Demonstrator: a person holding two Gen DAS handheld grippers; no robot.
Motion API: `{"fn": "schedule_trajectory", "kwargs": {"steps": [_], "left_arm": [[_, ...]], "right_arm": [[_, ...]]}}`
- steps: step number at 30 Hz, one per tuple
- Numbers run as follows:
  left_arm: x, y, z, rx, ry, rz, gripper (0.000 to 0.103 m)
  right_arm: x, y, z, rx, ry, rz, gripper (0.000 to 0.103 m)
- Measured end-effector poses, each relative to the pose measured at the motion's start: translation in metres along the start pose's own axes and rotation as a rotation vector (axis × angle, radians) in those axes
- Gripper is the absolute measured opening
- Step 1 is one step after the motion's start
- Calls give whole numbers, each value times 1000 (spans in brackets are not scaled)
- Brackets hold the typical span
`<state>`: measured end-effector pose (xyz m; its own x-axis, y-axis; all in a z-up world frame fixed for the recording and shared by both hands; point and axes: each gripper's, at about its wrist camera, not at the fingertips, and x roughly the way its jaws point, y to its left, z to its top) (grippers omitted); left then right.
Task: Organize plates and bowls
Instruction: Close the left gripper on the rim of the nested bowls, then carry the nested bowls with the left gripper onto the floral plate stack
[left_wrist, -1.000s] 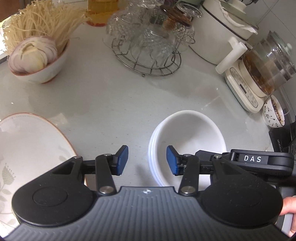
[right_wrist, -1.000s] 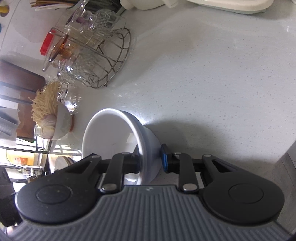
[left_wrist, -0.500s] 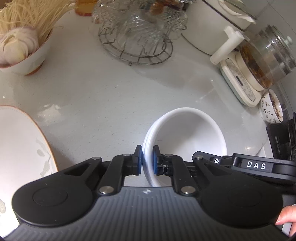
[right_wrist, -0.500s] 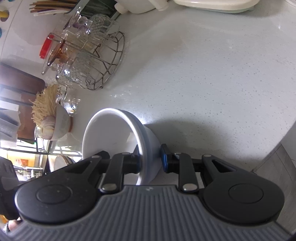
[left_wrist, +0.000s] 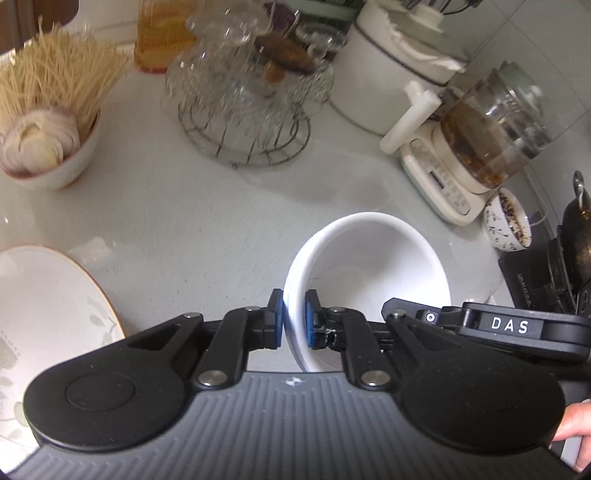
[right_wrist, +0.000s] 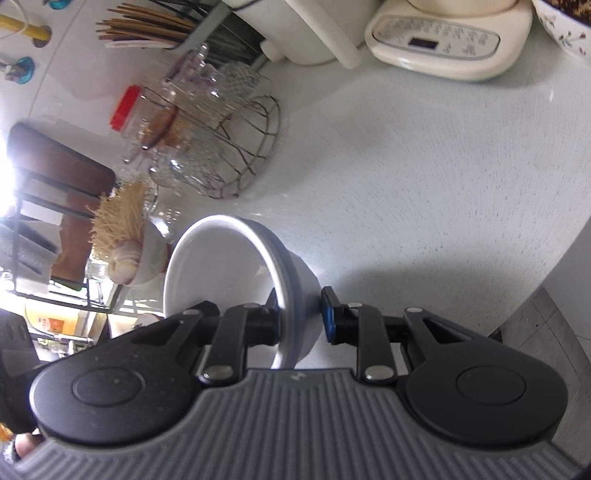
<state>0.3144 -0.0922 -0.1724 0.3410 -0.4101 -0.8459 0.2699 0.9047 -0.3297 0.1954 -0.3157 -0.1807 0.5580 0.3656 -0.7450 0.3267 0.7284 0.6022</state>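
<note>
A stack of white bowls (left_wrist: 373, 269) is gripped from both sides. My left gripper (left_wrist: 294, 320) is shut on its left rim, one pad inside and one outside. My right gripper (right_wrist: 300, 316) holds the opposite rim (right_wrist: 221, 273), with a small gap at the outer blue pad. In the left wrist view the right gripper (left_wrist: 480, 325) reaches in from the right. The stack looks lifted a little off the grey counter (left_wrist: 207, 229). A white plate with a leaf pattern and brown rim (left_wrist: 44, 295) lies at the left.
A wire rack of glass cups (left_wrist: 247, 96) stands at the back. A bowl of noodles and onion (left_wrist: 48, 147) is back left. A white pot (left_wrist: 391, 74), a glass kettle on a cream base (left_wrist: 480, 147) and a small patterned bowl (left_wrist: 509, 225) line the right side.
My left gripper closed on the left rim of the bowl stack. The stack then rose slightly and both grippers moved with it. The right gripper's outer pad has eased off a little.
</note>
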Motion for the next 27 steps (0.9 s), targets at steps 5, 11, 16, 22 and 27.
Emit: {"fn": "schedule_trajectory", "kwargs": {"steps": [5,11,16,22,27], "left_arm": [[-26,-4,3,-3,-35,-26,14],[-53,-12,5,48,-84,-38,14],[-73,-14,1,57,-108,-52,14],[-97,-5,-5,40,-145,-55,14],[-115,11,-13,27,-163,-48,15]], "right_arm": [[-21,18,1,-41,-42,5,26],[-40,32,0,-51,-73,18,26],[-53,48,-4,-94,-118,4,26],[-59,67,-10,-112,-131,15,26],[-56,86,-19,-135,-128,20,26]]}}
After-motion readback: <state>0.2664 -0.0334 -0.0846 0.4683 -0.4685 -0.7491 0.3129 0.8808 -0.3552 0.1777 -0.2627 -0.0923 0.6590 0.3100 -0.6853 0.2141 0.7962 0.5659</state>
